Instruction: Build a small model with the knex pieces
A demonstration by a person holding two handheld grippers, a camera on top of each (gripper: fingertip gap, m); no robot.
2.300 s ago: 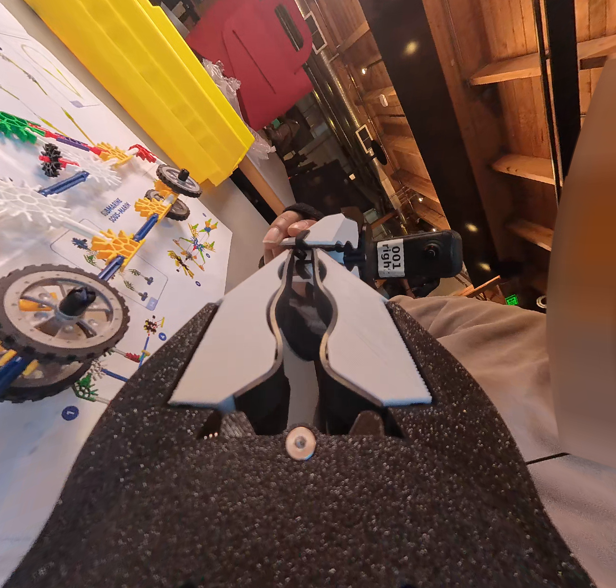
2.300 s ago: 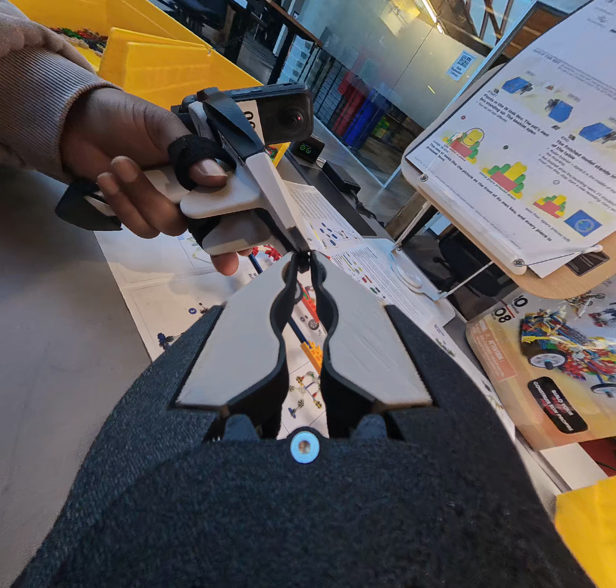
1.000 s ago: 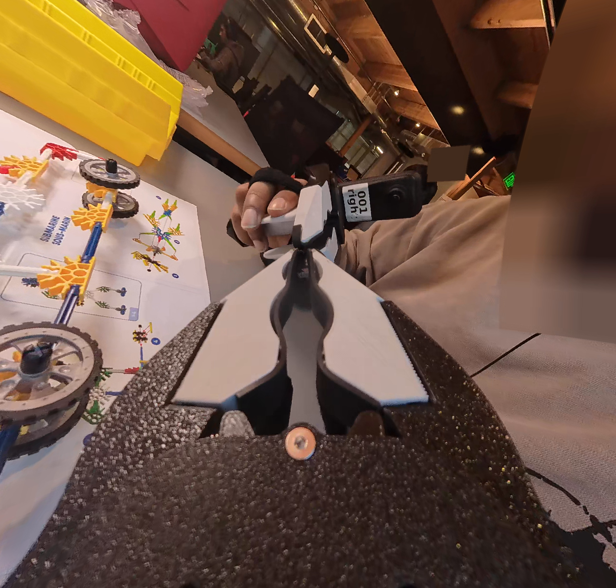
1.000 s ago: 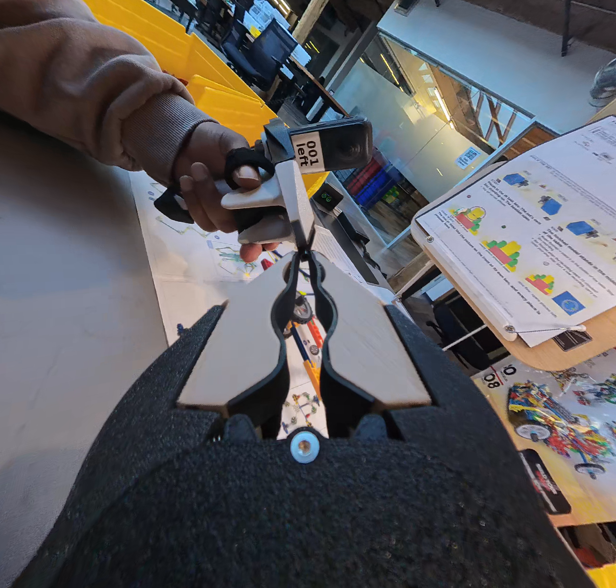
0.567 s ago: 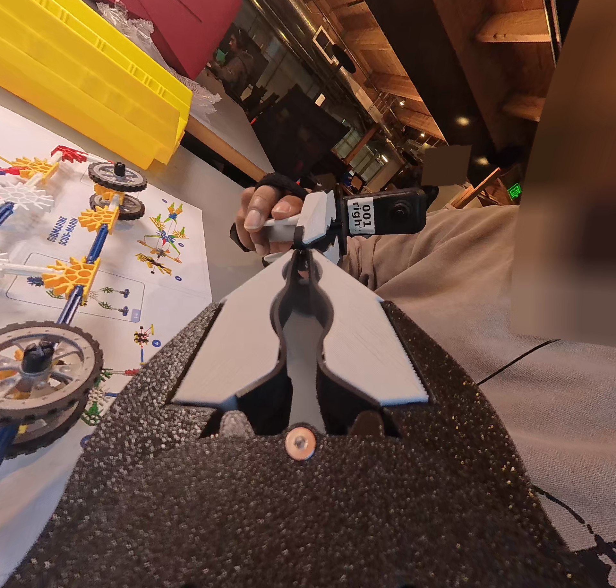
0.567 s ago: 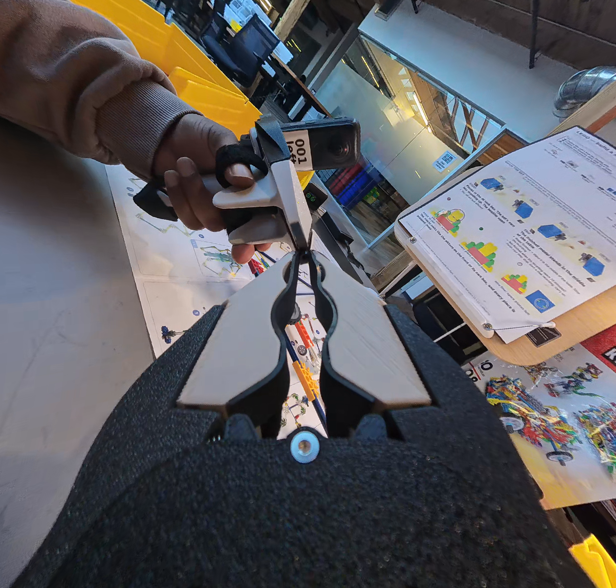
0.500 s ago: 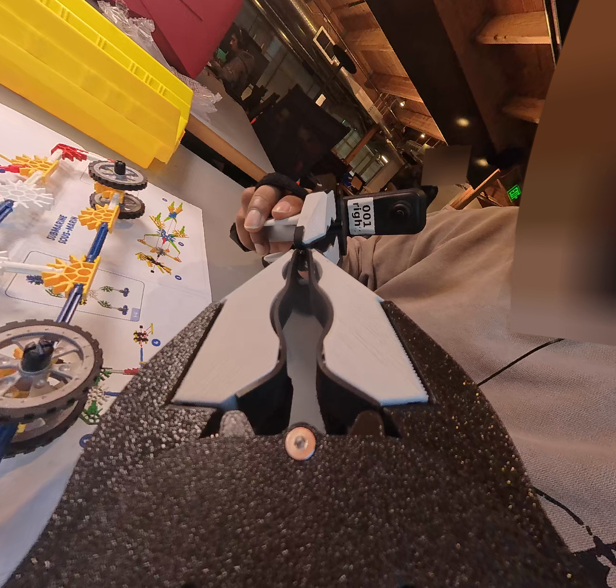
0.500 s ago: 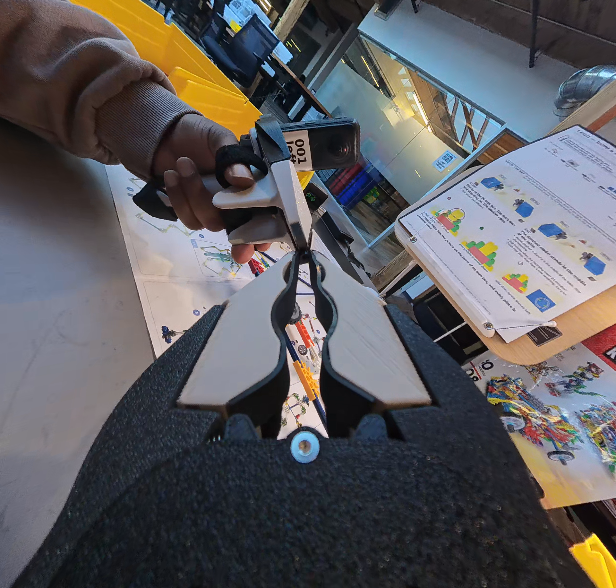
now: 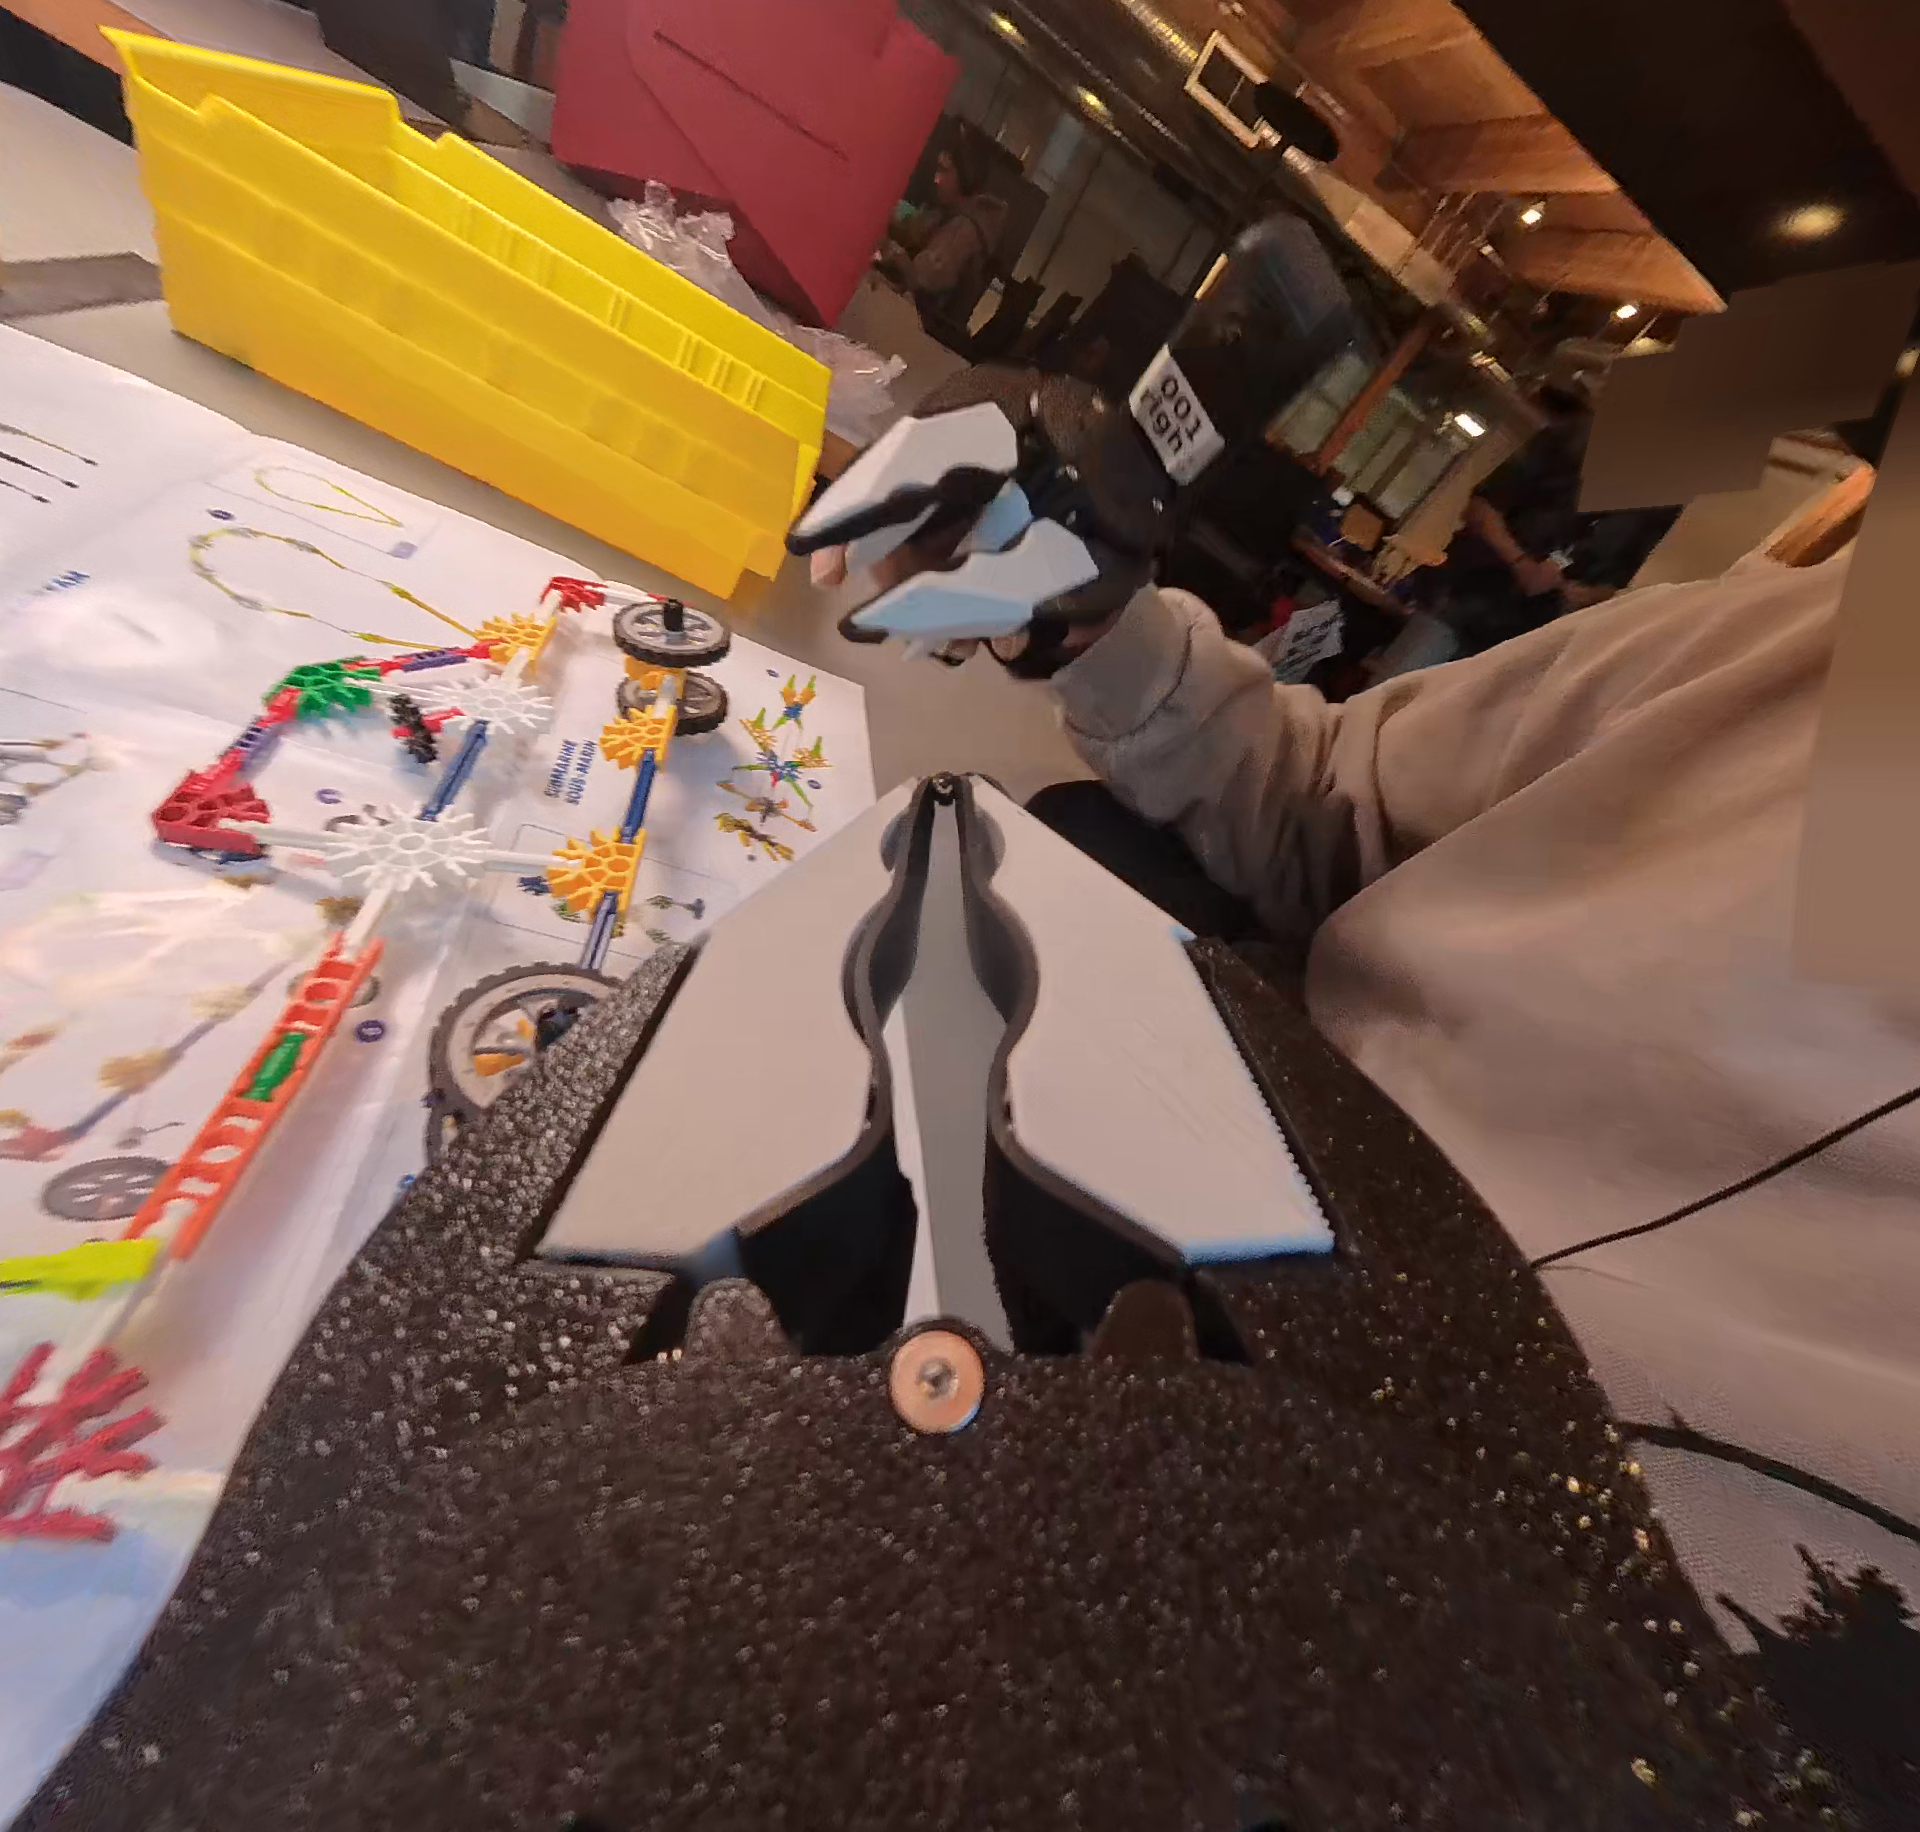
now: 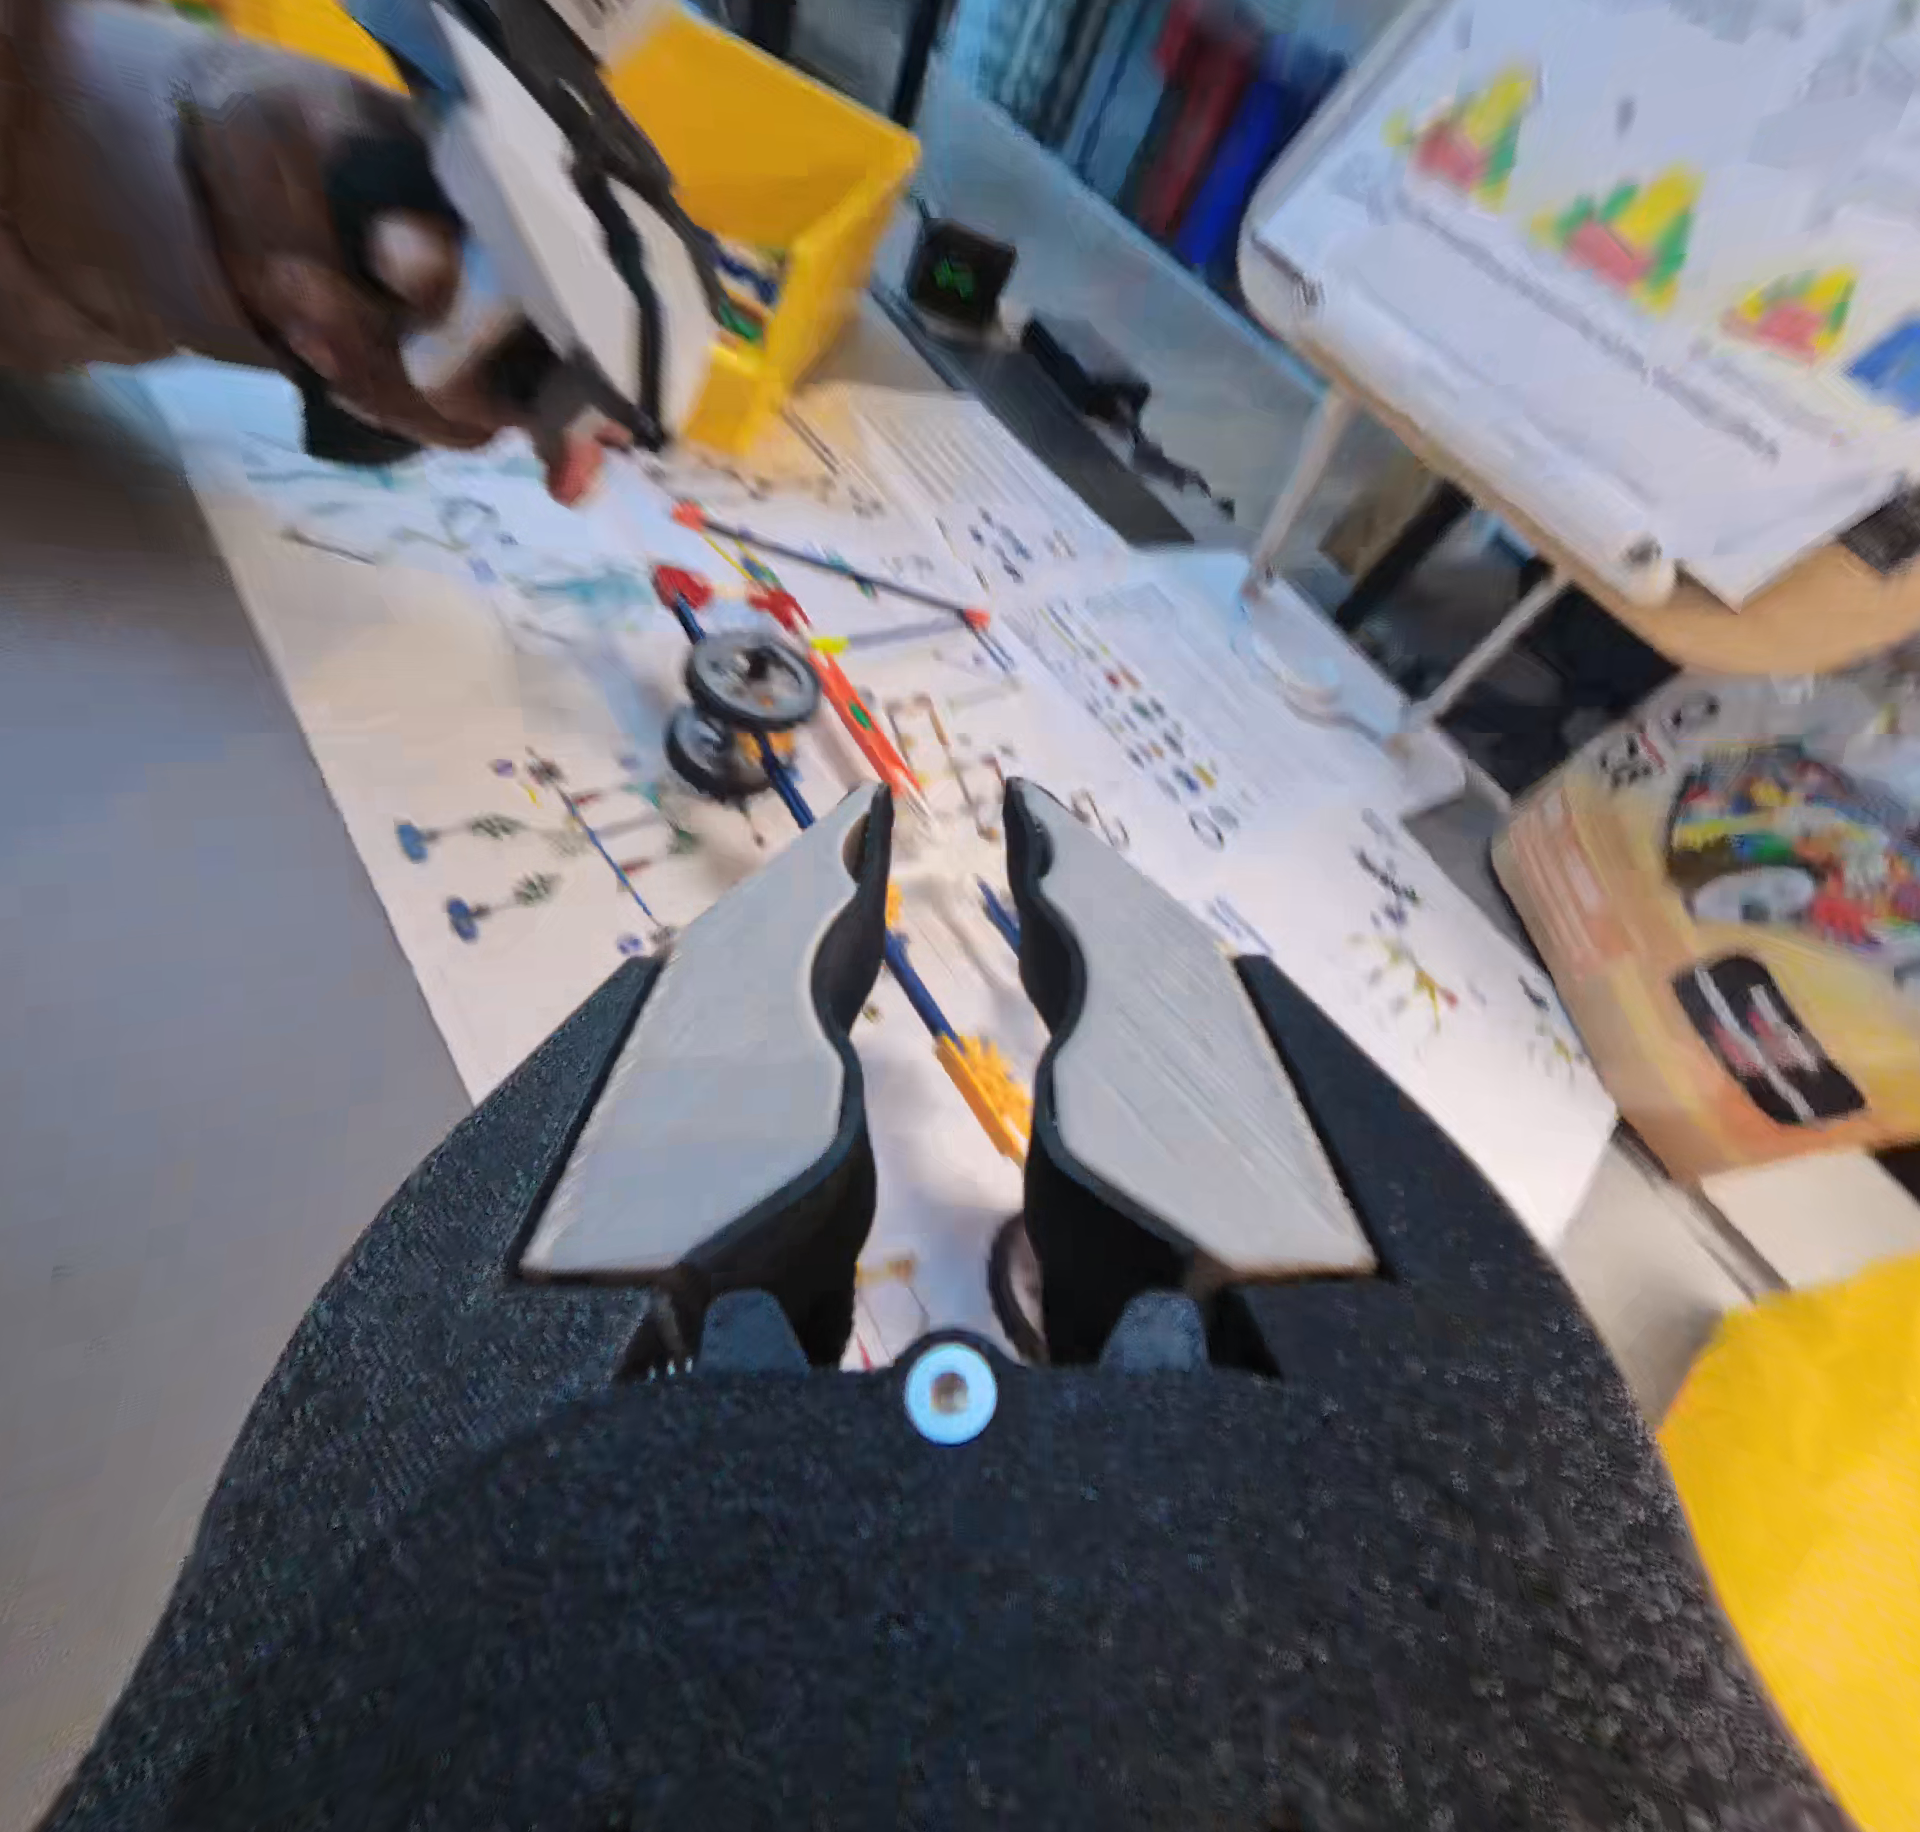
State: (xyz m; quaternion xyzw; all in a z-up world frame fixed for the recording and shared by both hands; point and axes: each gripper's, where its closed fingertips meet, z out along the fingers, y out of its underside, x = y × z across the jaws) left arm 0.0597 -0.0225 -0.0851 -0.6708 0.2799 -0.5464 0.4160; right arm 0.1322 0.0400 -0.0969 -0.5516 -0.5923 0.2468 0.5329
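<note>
A maker-style workshop: yellow parts bins [image 9: 488, 328], a construction-toy model [image 9: 447, 764] on instruction sheets [image 10: 1039, 660], timber ceiling.

- The right wrist view is motion-blurred; the left gripper [image 10: 623, 369] smears.
- The large wheel [image 9: 509, 1029] sits half hidden behind the left gripper's [image 9: 951, 795] foam.
- The yellow-green piece [image 9: 73, 1273] is cut off.

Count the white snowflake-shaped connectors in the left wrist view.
2: one white snowflake-shaped plastic connector mid-model, the second connector nearer the camera. Others may hide behind the left gripper.
</note>
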